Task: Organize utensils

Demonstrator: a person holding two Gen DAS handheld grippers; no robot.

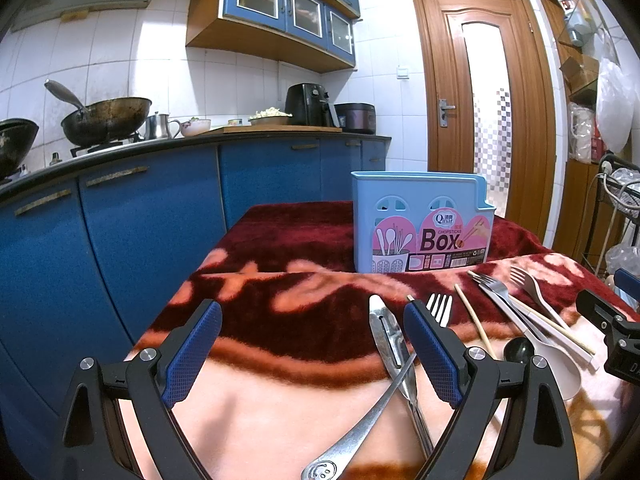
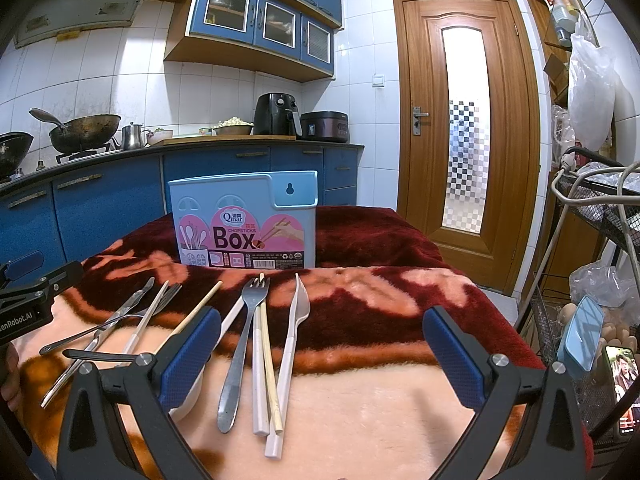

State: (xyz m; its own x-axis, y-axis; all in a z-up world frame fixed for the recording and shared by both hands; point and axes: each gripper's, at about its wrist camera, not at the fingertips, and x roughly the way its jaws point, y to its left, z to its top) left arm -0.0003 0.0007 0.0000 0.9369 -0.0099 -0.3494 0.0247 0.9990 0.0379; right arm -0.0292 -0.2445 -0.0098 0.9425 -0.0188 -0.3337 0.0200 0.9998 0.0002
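A light blue chopsticks box [image 1: 422, 222] stands upright at the far side of the blanket-covered table; it also shows in the right wrist view [image 2: 244, 220]. Loose utensils lie in front of it: a metal peeler [image 1: 390, 334] crossed by a metal spoon [image 1: 360, 432], a white fork [image 1: 440, 308], metal fork [image 2: 240, 356], white fork [image 2: 290, 352], chopsticks [image 2: 267, 364]. My left gripper [image 1: 312, 354] is open and empty, just left of the peeler. My right gripper [image 2: 322, 354] is open and empty above the metal fork and chopsticks.
A red and peach blanket [image 2: 360, 412] covers the table. Blue kitchen cabinets [image 1: 140, 220] with woks stand to the left. A wooden door [image 2: 464, 128] is behind. A wire rack [image 2: 592, 240] with bags and a phone [image 2: 622, 388] sits right of the table.
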